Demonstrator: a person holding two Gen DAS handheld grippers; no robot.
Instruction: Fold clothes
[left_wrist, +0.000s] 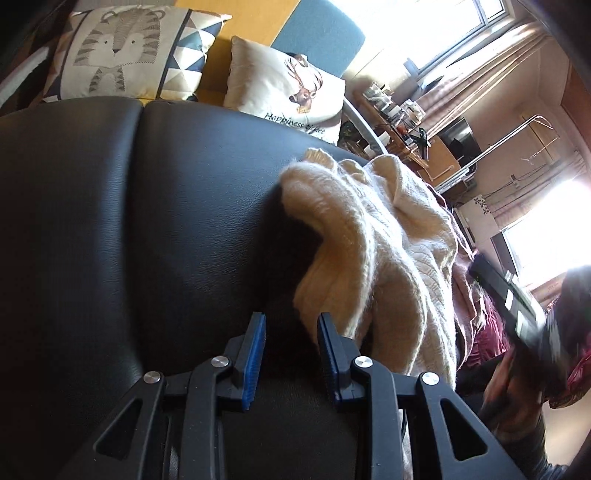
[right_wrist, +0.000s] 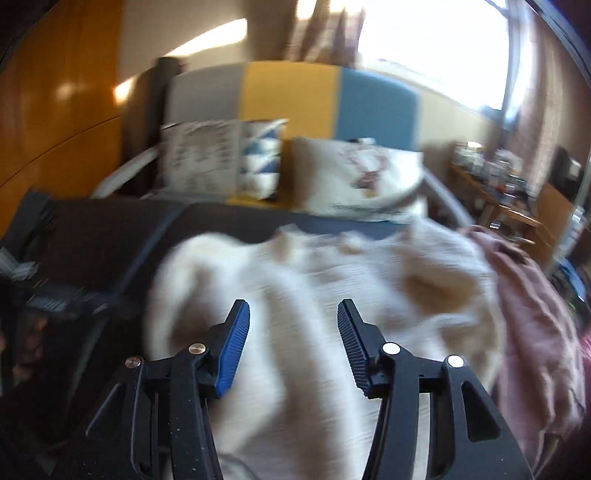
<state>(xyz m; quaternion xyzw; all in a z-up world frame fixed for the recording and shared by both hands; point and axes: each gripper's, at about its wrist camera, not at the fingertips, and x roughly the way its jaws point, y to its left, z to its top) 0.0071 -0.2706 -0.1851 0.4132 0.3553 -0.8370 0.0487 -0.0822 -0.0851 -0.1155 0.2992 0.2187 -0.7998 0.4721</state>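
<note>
On the black leather seat (left_wrist: 129, 221) lies a cream knit sweater (left_wrist: 369, 236), bunched and rumpled, not flat and not folded into any neat shape. Relative to the sweater, the two printed pillows (left_wrist: 288, 88) stand behind it, and a pink garment (right_wrist: 535, 314) lies just beside its right edge, touching it.

The left gripper (left_wrist: 291, 334) sits at the sweater's near left edge, its jaws spread with nothing between them; the right-hand blue pad (left_wrist: 327, 354) is at or touching a ribbed fold of the knit. The right gripper (right_wrist: 293, 325) hovers above the sweater's near middle, jaws spread wide and empty (this view is blurred, so finer detail of the cloth is lost).

The sweater looks thick, fuzzy and limp: it should be light for its bulk, soft, and quick to sag or stretch where it is pinched. It will not slip much against the ridged pads, but a shallow bite may catch only loose fuzz. A ribbed hem or cuff, such as the raised roll at the sweater's left side, judged firmer than the body, is the better place to take hold, with each gripper at its own edge so the cloth hangs evenly.
</note>
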